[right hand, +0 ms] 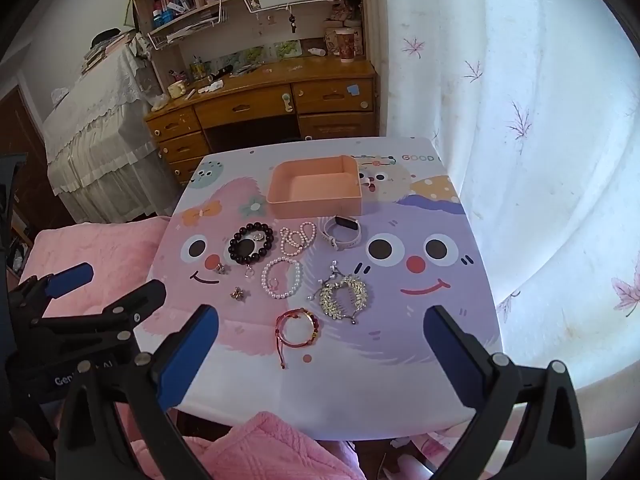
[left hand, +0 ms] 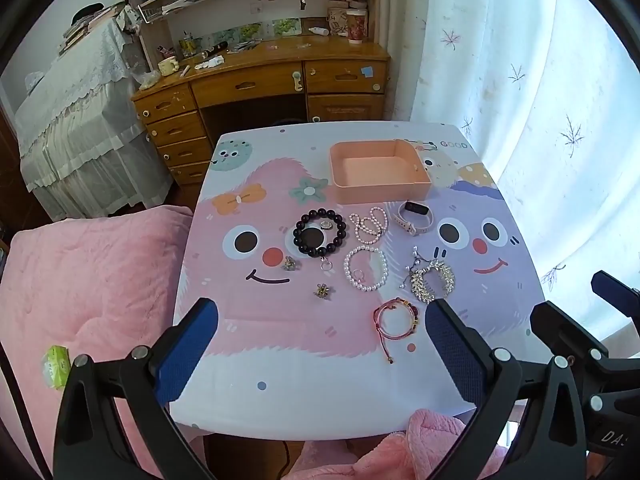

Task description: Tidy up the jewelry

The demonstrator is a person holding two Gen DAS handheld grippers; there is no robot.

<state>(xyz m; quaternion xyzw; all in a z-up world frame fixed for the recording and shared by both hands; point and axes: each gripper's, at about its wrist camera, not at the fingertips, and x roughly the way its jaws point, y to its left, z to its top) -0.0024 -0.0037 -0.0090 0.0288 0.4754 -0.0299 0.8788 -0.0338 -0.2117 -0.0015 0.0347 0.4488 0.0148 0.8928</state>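
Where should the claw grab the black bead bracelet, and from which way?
Come straight down from above on the black bead bracelet, with one finger inside the ring and one outside, pinching the bead strand. It lies flat on the table, so there is no edge to slide under. The near-left arc looks best: a small silver ring sits inside at the far side, and a charm hangs off the near side.

Jewelry [left hand: 366,268] spread before empty pink box [left hand: 378,196].

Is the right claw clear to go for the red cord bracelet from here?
Probably yes. The right claw is wide open and empty, and the red cord bracelet lies flat just ahead, apart from the gold leaf piece, nothing between.
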